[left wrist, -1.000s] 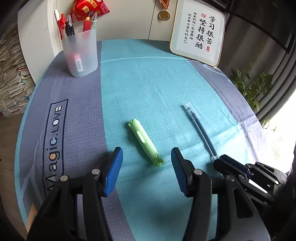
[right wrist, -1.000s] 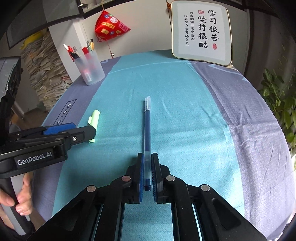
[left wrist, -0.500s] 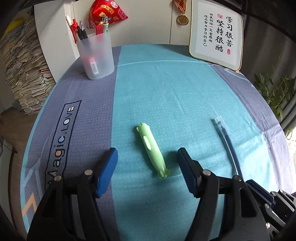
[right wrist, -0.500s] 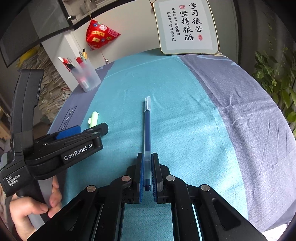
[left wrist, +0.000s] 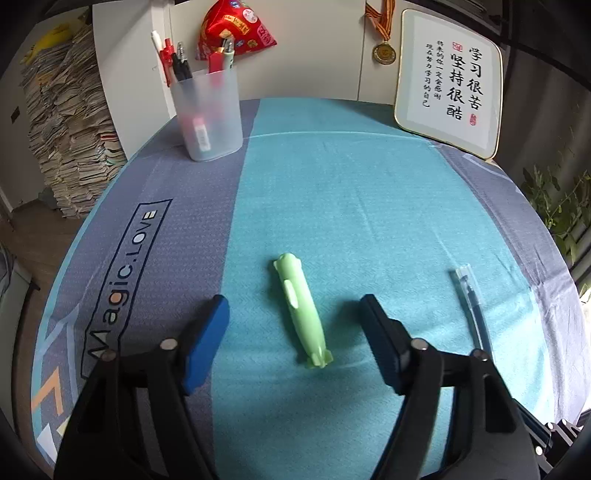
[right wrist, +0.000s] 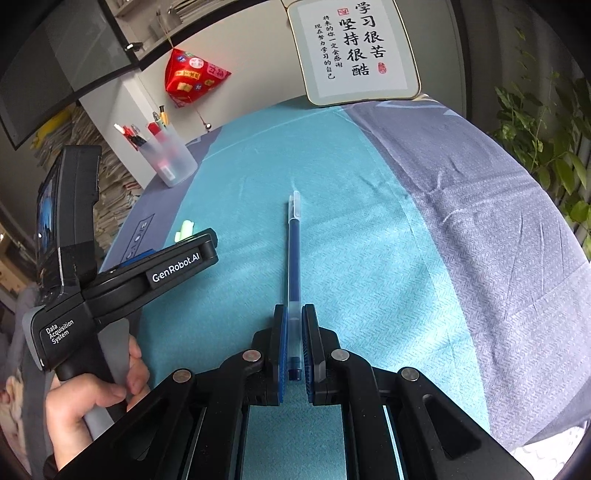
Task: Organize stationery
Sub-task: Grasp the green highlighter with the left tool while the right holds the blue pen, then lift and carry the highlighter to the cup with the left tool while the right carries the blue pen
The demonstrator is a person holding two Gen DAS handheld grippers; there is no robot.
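Observation:
A green pen [left wrist: 303, 314] lies on the teal cloth between the open fingers of my left gripper [left wrist: 295, 314], which straddles its near end without touching it. My right gripper [right wrist: 294, 332] is shut on the back end of a blue pen [right wrist: 294, 254] that points away along the cloth; the pen also shows in the left wrist view [left wrist: 472, 306]. The left gripper appears in the right wrist view [right wrist: 177, 258], with the green pen's tip [right wrist: 184, 229] behind it. A frosted pen cup [left wrist: 207, 114] with several pens stands at the far left.
A framed calligraphy board [left wrist: 448, 81] leans at the far right of the table. A red ornament [left wrist: 232, 29] and a medal [left wrist: 384, 51] hang on the wall. Stacked papers [left wrist: 66, 122] are left of the table, a plant [right wrist: 546, 140] is to the right.
My left gripper has swung so the green pen lies centred between its open fingers and moved closer to it. My right gripper stays shut on the blue pen, tilting slightly.

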